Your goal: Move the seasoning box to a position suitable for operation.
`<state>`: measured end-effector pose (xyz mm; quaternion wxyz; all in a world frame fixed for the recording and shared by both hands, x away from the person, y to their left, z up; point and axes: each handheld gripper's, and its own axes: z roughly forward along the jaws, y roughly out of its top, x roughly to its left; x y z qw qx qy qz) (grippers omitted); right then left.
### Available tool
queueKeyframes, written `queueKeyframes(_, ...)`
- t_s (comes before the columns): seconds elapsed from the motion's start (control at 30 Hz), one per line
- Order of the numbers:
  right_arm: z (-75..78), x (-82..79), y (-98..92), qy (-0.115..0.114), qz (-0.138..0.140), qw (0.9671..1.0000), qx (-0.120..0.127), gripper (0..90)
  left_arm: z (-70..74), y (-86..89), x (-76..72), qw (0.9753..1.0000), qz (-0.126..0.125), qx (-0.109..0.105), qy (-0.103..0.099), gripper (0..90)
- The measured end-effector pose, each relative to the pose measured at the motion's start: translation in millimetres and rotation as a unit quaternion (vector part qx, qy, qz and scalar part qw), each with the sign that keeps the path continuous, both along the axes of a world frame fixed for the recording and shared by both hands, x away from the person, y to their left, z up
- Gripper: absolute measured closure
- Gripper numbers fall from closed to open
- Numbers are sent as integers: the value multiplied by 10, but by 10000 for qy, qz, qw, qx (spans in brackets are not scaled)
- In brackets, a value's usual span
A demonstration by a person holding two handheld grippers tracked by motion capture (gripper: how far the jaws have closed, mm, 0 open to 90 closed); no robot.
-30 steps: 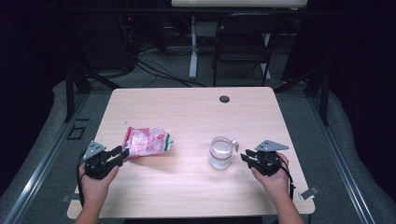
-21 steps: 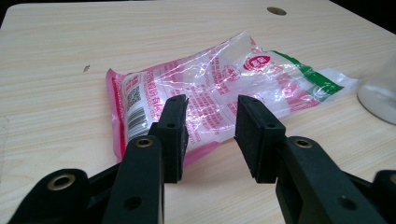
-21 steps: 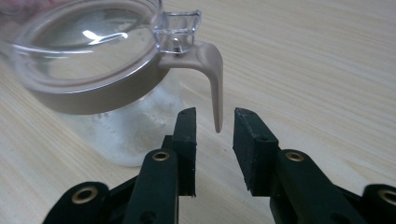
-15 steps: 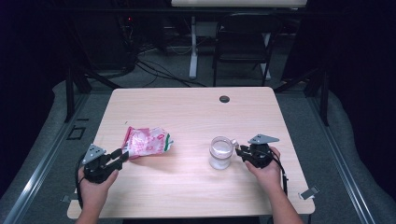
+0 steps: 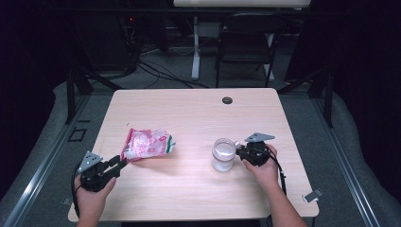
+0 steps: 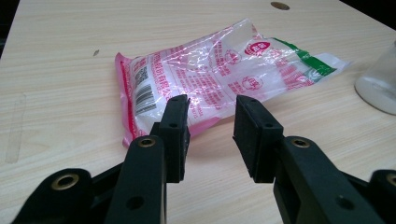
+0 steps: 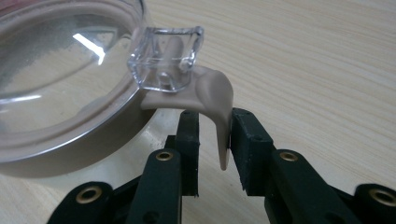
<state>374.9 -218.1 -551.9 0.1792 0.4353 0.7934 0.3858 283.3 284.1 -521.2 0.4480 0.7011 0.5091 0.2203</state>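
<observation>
Pink bag [image 6: 219, 74] flat, long axis toward jar [image 5: 223, 154]; left tongs [image 6: 211, 133] apart; right tongs [image 7: 214, 140] astride jar's beige handle [image 7: 212, 100], grip unclear.

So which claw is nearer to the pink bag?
Left. The left claw is just before the pink bag; the right claw is far across, at the jar.

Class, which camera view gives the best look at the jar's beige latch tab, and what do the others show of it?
The right gripper view: the latch tab sits large between the right gripper jaws, under the clear clasp. The high view shows the jar small, its tab hidden by the gripper. The left gripper view catches just the jar's edge.
</observation>
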Motion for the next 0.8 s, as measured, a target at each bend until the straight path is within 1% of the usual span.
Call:
queueKeyframes(0.03, -8, 16, 6, 13, -40, 10000, 35, 730, -3, 2, -4, 10000, 8, -10, -16, 650)
queueKeyframes(0.1, -11, 23, 4, 34, -39, 10000, 28, 734, -1, 7, -12, 10000, -7, -6, 0, 650)
queueKeyframes(0.13, -16, 29, 6, 52, -37, 10000, 63, 738, 0, 7, -14, 10000, -16, 3, -1, 650)
queueKeyframes(0.3, -21, 40, -6, 71, -94, 9999, 45, 788, 0, -13, -19, 10000, -47, 7, -38, 651)
queueKeyframes(0.37, -21, 40, -5, 77, -99, 9999, 45, 789, 0, -22, -20, 10000, -73, 12, -49, 652)
queueKeyframes(0.4, -19, 39, -1, 75, -94, 9999, 10, 794, 4, -22, -23, 9999, -93, 37, -22, 652)
queueKeyframes(0.6, -2, 11, 31, -6, -127, 9997, -202, 817, 13, -44, -22, 9999, -129, 6, -80, 658)
queueKeyframes(0.67, 7, -1, 38, -16, -140, 9995, -271, 822, 17, -51, -20, 9999, -135, 32, -100, 658)
queueKeyframes(0.7, 10, -9, 44, -46, -190, 9994, -277, 824, 18, -60, -17, 9999, -118, 37, -119, 655)
queueKeyframes(0.8, 25, -31, 42, -32, -250, 9993, -260, 828, 19, -87, -8, 9998, -133, 18, -121, 654)
